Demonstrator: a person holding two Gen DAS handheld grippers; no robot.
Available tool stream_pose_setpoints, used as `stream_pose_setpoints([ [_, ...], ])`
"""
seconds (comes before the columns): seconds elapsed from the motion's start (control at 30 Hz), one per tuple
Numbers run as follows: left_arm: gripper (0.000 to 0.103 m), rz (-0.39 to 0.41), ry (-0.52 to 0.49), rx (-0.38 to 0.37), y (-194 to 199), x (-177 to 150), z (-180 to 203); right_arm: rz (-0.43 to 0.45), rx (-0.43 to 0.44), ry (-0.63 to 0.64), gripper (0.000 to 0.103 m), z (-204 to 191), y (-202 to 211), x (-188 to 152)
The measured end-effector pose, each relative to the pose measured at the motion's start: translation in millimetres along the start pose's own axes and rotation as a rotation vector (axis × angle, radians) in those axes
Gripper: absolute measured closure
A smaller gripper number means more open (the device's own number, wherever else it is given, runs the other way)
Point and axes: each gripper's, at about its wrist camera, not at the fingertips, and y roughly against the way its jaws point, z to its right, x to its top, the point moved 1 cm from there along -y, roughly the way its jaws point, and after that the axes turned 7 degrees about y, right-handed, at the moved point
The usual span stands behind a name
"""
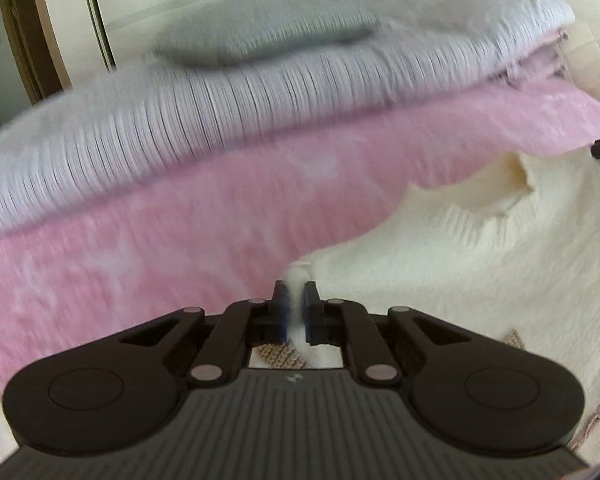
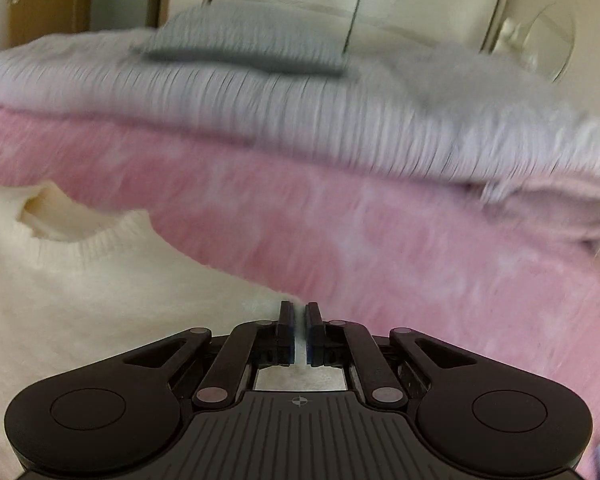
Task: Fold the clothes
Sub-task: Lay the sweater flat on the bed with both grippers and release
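Both my grippers pinch the cream sweater on the pink blanket.
Left wrist: left gripper (image 1: 296, 294) clamps a fold of cream sweater (image 1: 480, 264), lower right; pink blanket (image 1: 160, 224) behind. Right wrist: right gripper (image 2: 299, 314) pressed together on the sweater's (image 2: 80, 280) edge, lower left.

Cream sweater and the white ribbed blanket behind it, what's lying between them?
Only the pink fuzzy blanket separates the cream sweater from the white ribbed blanket, shown in both wrist views.

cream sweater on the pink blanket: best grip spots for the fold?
Probably its two outer edges, level with each other below the neck opening. The cream sweater lies flat, so come down at a slant from the hem side. The left gripper and right gripper are both shut on such edges.
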Motion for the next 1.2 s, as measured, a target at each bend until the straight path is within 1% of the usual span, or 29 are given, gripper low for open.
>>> stream_pose_setpoints([
  [0.1, 0.095, 0.065, 0.022, 0.043, -10, 26, -6, 0.056, -0.064, -0.026, 0.1, 7, -7, 27],
  [0.13, 0.095, 0.068, 0.041, 0.055, -17, 33, -9, 0.063, -0.08, -0.045, 0.099, 10, -13, 34],
  [0.17, 0.091, 0.046, 0.059, 0.072, -27, 37, -11, 0.052, -0.083, -0.068, 0.097, 12, -19, 40],
  [0.2, 0.088, 0.009, 0.07, 0.096, -37, 38, -13, 0.003, -0.072, -0.097, 0.093, 14, -30, 43],
  [0.23, 0.088, -0.017, 0.072, 0.123, -45, 38, -13, -0.053, -0.06, -0.128, 0.081, 16, -38, 43],
  [0.27, 0.084, -0.036, 0.067, 0.155, -50, 35, -13, -0.095, -0.049, -0.161, 0.069, 18, -44, 41],
  [0.3, 0.08, -0.05, 0.074, 0.168, -50, 31, -15, -0.118, -0.036, -0.199, 0.064, 22, -44, 37],
  [0.33, 0.08, -0.06, 0.09, 0.165, -46, 25, -18, -0.122, -0.016, -0.244, 0.057, 25, -38, 28],
  [0.37, 0.079, -0.071, 0.113, 0.151, -41, 19, -22, -0.127, 0.012, -0.29, 0.055, 29, -27, 17],
  [0.47, 0.079, -0.124, 0.22, 0.07, -6, -13, -42, -0.149, 0.086, -0.419, 0.053, 37, 6, -21],
  [0.57, 0.079, -0.215, 0.331, -0.007, 42, -66, -45, -0.226, 0.12, -0.489, 0.053, 32, 56, -73],
  [0.63, 0.079, -0.291, 0.404, -0.044, 74, -103, -43, -0.295, 0.114, -0.524, 0.053, 20, 93, -112],
  [0.73, 0.079, -0.421, 0.544, -0.113, 124, -163, -35, -0.414, 0.099, -0.597, 0.053, 1, 148, -171],
  [0.8, 0.079, -0.496, 0.654, -0.161, 151, -199, -29, -0.481, 0.099, -0.684, 0.053, -11, 180, -206],
  [0.87, 0.079, -0.537, 0.784, -0.191, 171, -231, -26, -0.552, 0.117, -0.806, 0.053, -24, 205, -240],
  [0.9, 0.078, -0.554, 0.846, -0.201, 178, -245, -25, -0.571, 0.125, -0.862, 0.053, -31, 214, -251],
  [0.93, 0.079, -0.565, 0.897, -0.205, 182, -256, -23, -0.564, 0.134, -0.913, 0.053, -38, 224, -260],
  [0.97, 0.083, -0.56, 0.927, -0.206, 185, -265, -20, -0.541, 0.143, -0.935, 0.056, -45, 231, -265],
  [1.0, 0.088, -0.542, 0.926, -0.201, 188, -268, -16, -0.54, 0.139, -0.91, 0.067, -51, 235, -265],
  [1.03, 0.096, -0.533, 0.902, -0.201, 190, -266, -12, -0.551, 0.124, -0.86, 0.092, -55, 237, -261],
  [1.07, 0.098, -0.528, 0.862, -0.214, 193, -263, -7, -0.557, 0.11, -0.806, 0.095, -58, 239, -255],
  [1.13, 0.098, -0.492, 0.76, -0.216, 202, -251, 4, -0.566, 0.083, -0.7, 0.096, -63, 244, -243],
  [1.17, 0.098, -0.479, 0.703, -0.196, 208, -248, 10, -0.568, 0.063, -0.666, 0.097, -63, 247, -240],
  [1.2, 0.098, -0.483, 0.663, -0.16, 212, -251, 13, -0.57, 0.045, -0.66, 0.097, -61, 250, -242],
])
